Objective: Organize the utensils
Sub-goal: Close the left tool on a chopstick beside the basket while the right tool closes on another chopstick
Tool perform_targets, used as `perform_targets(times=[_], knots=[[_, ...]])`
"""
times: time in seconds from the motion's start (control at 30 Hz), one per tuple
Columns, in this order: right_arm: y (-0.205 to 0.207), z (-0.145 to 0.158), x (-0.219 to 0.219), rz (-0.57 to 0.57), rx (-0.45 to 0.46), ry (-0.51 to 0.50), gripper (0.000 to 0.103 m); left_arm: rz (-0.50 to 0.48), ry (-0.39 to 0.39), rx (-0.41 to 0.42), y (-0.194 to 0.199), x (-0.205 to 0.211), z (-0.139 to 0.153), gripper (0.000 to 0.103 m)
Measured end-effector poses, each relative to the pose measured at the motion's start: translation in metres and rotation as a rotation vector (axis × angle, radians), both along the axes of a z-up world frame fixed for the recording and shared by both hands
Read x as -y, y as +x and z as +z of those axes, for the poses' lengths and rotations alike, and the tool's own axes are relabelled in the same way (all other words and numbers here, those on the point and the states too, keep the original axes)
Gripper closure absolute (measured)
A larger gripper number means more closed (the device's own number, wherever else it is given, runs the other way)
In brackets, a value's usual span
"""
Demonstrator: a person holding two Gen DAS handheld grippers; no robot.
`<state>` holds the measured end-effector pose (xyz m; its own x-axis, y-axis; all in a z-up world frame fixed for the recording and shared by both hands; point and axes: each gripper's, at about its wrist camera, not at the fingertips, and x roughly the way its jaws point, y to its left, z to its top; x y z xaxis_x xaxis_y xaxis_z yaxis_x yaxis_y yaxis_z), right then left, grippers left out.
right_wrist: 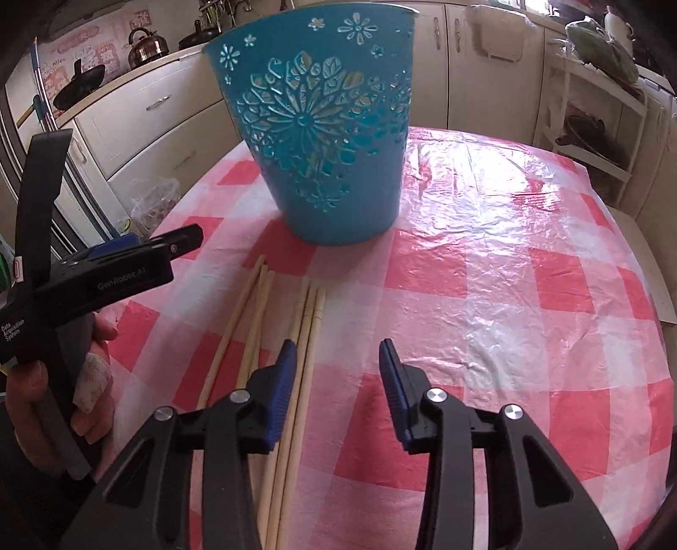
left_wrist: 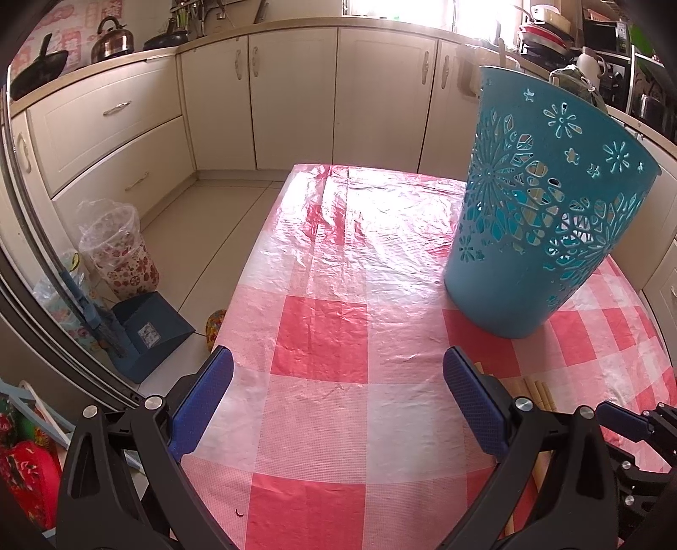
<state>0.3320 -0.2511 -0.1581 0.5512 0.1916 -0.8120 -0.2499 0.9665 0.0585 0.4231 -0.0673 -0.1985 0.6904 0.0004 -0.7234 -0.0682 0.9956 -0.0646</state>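
Several pale wooden sticks (right_wrist: 296, 380) were seen lower centre on the red-checked desk (right_wrist: 486, 275), below a blue perforated plastic basket (right_wrist: 326, 139); the left gripper (left_wrist: 338, 402) and right gripper (right_wrist: 338, 389) were spread wide, empty.

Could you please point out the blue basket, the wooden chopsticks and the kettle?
blue basket (right_wrist: 321, 139), right wrist view, on its patterned wall.
wooden chopsticks (right_wrist: 306, 330), right wrist view, mid-shaft of the right bundle.
kettle (left_wrist: 111, 42), left wrist view, on its body.

This is a home kitchen: cream cabinets (left_wrist: 292, 97) run under a countertop (left_wrist: 127, 59) bearing a kettle (left_wrist: 112, 40) and a black pan (left_wrist: 38, 72), a floral waste bin (left_wrist: 120, 249) stands on the tiled floor (left_wrist: 220, 237), and a red-checked tablecloth (left_wrist: 338, 338) covers the table.
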Motion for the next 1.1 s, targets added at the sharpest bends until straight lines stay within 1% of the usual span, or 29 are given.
perform_targets(times=[0.17,0.23,0.27,0.3,0.33,0.4,0.43,0.5,0.6,0.67,0.8,0.9,0.97,1.03,1.07,1.1], knots=[[0.003,-0.005,-0.004,0.008,0.000,-0.021,0.063,-0.001,0.000,0.000,0.000,0.001,0.000,0.008],[0.004,-0.004,-0.008,0.008,0.017,-0.055,0.065,-0.003,0.002,0.000,0.001,0.001,-0.001,0.008],[0.005,-0.003,-0.009,0.004,0.019,-0.072,0.072,-0.004,0.002,0.000,0.001,0.002,0.000,0.008],[0.006,-0.004,-0.008,0.002,0.019,-0.077,0.075,-0.005,0.003,0.001,0.001,0.002,0.000,0.008],[0.006,-0.006,-0.008,-0.006,0.022,-0.100,0.084,-0.007,0.005,0.000,0.002,0.004,0.000,0.008],[0.006,-0.006,-0.009,0.005,0.022,-0.101,0.088,-0.026,0.013,-0.012,0.003,0.008,-0.001,0.008],[0.006,-0.006,-0.009,0.011,0.021,-0.101,0.091,-0.056,0.012,-0.025,0.004,0.011,-0.002,0.008],[0.005,-0.006,-0.008,0.010,0.022,-0.097,0.092,-0.113,0.024,-0.059,0.002,0.019,-0.001,0.008],[0.005,-0.006,-0.003,-0.002,0.019,-0.079,0.095,-0.174,0.047,-0.057,-0.011,0.032,-0.001,0.008],[0.006,-0.006,0.003,-0.013,0.012,-0.049,0.095,-0.182,0.074,-0.071,-0.016,0.041,-0.002,0.008],[0.004,-0.005,0.011,-0.028,0.011,-0.023,0.095,-0.199,0.133,-0.100,-0.016,0.057,-0.005,0.008],[0.004,-0.004,0.016,-0.038,0.005,-0.001,0.095,-0.210,0.197,-0.120,-0.013,0.068,-0.008,0.012],[0.004,-0.004,0.019,-0.041,0.003,0.016,0.095,-0.214,0.227,-0.137,-0.011,0.073,-0.011,0.016],[0.004,-0.003,0.019,-0.037,0.006,0.024,0.095,-0.213,0.237,-0.137,-0.011,0.076,-0.011,0.018],[0.004,-0.002,0.019,-0.036,0.008,0.029,0.095,-0.215,0.230,-0.141,-0.010,0.076,-0.010,0.024],[0.003,-0.001,0.019,-0.034,0.009,0.033,0.095,-0.218,0.217,-0.150,-0.008,0.076,-0.009,0.026]])
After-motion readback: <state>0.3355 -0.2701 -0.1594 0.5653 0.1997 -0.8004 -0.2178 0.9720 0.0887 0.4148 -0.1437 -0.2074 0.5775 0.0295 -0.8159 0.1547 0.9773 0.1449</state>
